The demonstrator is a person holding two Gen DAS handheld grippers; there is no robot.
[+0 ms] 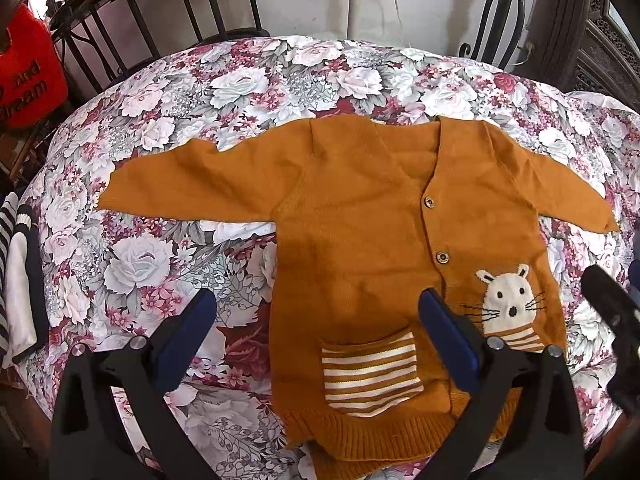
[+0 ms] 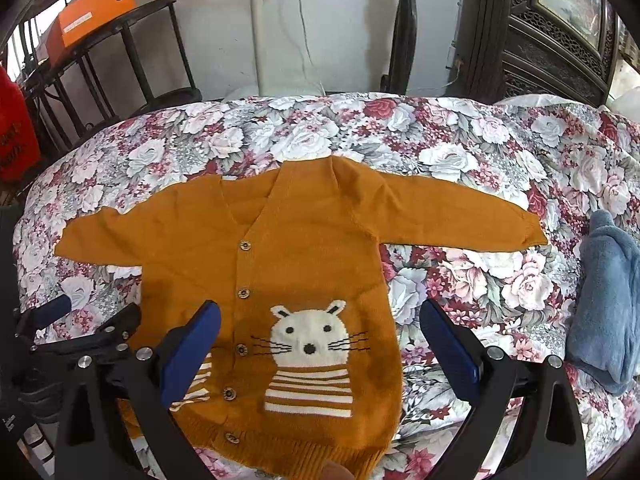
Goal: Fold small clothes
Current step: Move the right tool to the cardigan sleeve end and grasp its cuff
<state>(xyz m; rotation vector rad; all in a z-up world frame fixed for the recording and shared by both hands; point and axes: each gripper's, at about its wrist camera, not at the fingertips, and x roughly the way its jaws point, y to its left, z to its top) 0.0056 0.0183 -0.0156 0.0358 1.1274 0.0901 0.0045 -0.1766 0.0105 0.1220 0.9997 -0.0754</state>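
Observation:
A small mustard-orange knitted cardigan [image 1: 360,216] lies flat, front up, on the floral cloth [image 1: 168,256], both sleeves spread out sideways. It has wooden buttons, a white mouse figure [image 2: 310,340] and a striped pocket [image 1: 370,376]. My left gripper [image 1: 318,314] is open above the cardigan's lower left part, with nothing between its blue pads. My right gripper [image 2: 320,322] is open too, hovering over the mouse figure near the hem [image 2: 304,448]. The left gripper [image 2: 56,312] shows at the left edge of the right wrist view.
A folded blue fleece item [image 2: 608,308] lies on the cloth to the right. Striped black-and-white clothing [image 1: 16,276] sits at the left edge. Behind stand a black metal rack [image 1: 132,20] with an orange box [image 2: 94,10], a red item [image 1: 28,72], and dark carved furniture [image 2: 552,28].

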